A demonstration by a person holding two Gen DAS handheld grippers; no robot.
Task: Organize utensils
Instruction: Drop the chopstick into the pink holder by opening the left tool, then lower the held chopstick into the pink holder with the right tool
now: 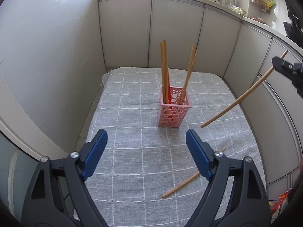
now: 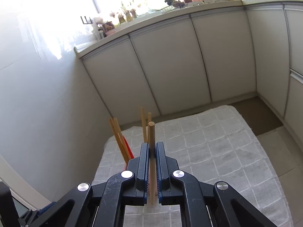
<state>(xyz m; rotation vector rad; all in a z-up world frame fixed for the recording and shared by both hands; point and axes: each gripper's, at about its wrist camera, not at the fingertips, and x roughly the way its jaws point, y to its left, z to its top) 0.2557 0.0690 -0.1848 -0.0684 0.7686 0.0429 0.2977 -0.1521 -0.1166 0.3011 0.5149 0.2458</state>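
A pink perforated holder stands on the grey checked cloth and holds several wooden chopsticks and something red. My left gripper is open and empty, low over the cloth in front of the holder. One wooden chopstick lies on the cloth under its right finger. My right gripper is shut on a wooden chopstick; in the left wrist view that chopstick hangs slanted in the air, right of the holder. The holder's chopsticks show left of my right gripper.
White cabinet doors close in the back and right sides, with a cluttered counter and a tap above. A glossy wall stands on the left. Colourful packets lie at the far right, off the cloth.
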